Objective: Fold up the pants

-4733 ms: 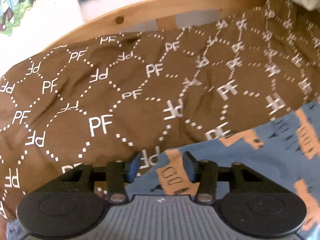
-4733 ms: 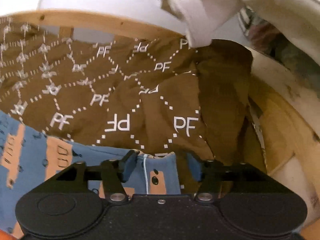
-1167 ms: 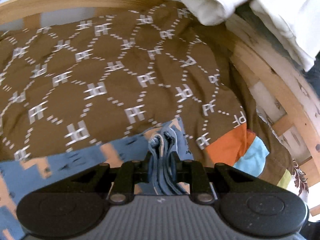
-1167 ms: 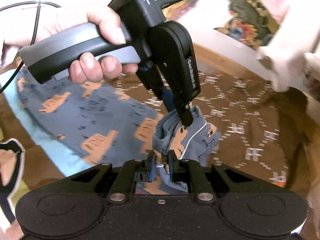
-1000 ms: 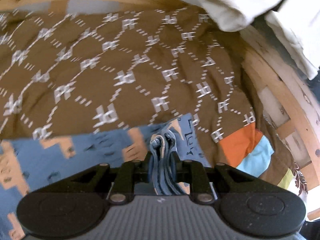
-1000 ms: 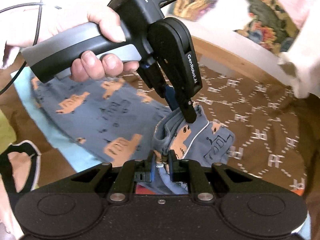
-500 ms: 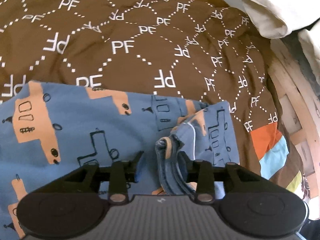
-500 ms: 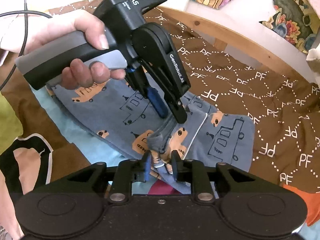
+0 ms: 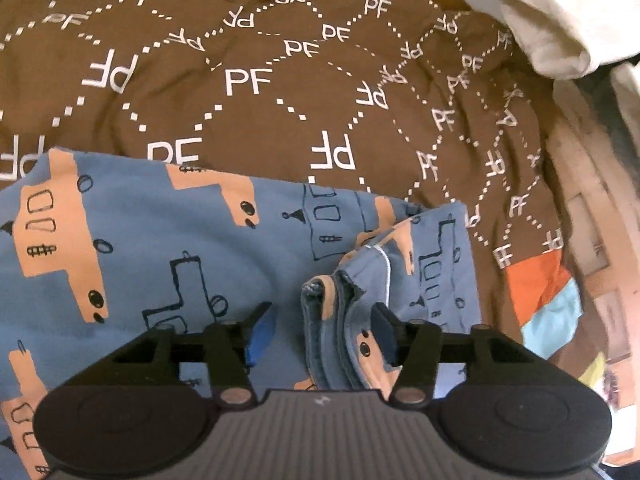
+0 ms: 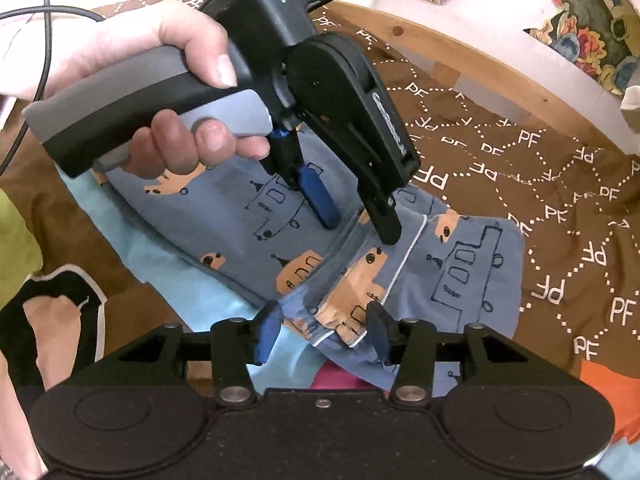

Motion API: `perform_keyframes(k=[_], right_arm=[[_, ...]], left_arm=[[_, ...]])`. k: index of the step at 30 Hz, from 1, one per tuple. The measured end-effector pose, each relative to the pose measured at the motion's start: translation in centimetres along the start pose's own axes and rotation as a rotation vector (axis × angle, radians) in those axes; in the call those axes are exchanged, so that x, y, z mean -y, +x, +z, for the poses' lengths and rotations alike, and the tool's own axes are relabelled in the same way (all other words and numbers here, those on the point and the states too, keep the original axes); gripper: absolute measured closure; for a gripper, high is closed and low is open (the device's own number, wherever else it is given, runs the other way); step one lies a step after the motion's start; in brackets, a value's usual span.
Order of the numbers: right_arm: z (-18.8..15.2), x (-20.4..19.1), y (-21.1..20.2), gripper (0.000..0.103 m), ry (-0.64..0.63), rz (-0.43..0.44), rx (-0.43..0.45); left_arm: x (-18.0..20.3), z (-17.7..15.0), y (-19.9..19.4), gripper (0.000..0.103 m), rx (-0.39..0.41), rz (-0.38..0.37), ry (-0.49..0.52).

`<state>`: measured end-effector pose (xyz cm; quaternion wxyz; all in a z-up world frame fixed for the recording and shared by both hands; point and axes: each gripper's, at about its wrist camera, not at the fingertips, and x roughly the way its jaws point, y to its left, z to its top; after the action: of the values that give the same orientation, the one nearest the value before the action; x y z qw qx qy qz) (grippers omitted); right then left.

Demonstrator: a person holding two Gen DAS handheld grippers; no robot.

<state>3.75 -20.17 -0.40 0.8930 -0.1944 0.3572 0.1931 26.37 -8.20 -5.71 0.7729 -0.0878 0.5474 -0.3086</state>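
Both claws have just been opening, the left claw (image 9: 320,320) and right claw (image 10: 322,328) now standing released, with the bunched edge of the blue pants (image 9: 160,240) lying slack between their fingers on the brown bedspread (image 9: 260,80), seemingly touching the left claw's right-hand finger.

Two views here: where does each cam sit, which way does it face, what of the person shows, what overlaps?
Left wrist: on the left gripper, angled down at blue truck-print pants on the brown PF-print blanket; only its own open fingers show.
Right wrist: on the right gripper, angled down across the pants' bunched edge; shows the left hand gripping the left gripper.
Shared: pants, blanket, left gripper. Both grippers' fingers have just been opening, cloth between them.
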Motion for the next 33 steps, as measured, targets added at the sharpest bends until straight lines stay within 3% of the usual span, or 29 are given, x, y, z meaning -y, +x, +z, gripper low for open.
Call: perform_keyframes(k=[5,11,15,21,33], right_arm=[[0.4,-0.2,0.2,0.055,0.001,0.012,0.005],[0.3,-0.3,0.7,0.068,0.008,-0.005,-0.023],[0.2,-0.2,0.7,0.084,0.001,0.0,-0.021],[0.3,0.6,0.8,0.088,0.072,0.022,-0.028],[0.6,1.0,-0.6,0.088,0.096,0.066,0.008]], left_arm=[[0.5,0.0,0.1,0.074,-0.019,0.016,0.005],[0.5,0.0,0.2,0.082,-0.021,0.023,-0.009],[0.5,0.0,-0.1,0.089,-0.018,0.019,-0.029],[0.6,-0.4,-1.0,0.092,-0.007,0.011,-0.032],[0.5,-0.8,-4.1,0.094,0.036,-0.004,0.023]])
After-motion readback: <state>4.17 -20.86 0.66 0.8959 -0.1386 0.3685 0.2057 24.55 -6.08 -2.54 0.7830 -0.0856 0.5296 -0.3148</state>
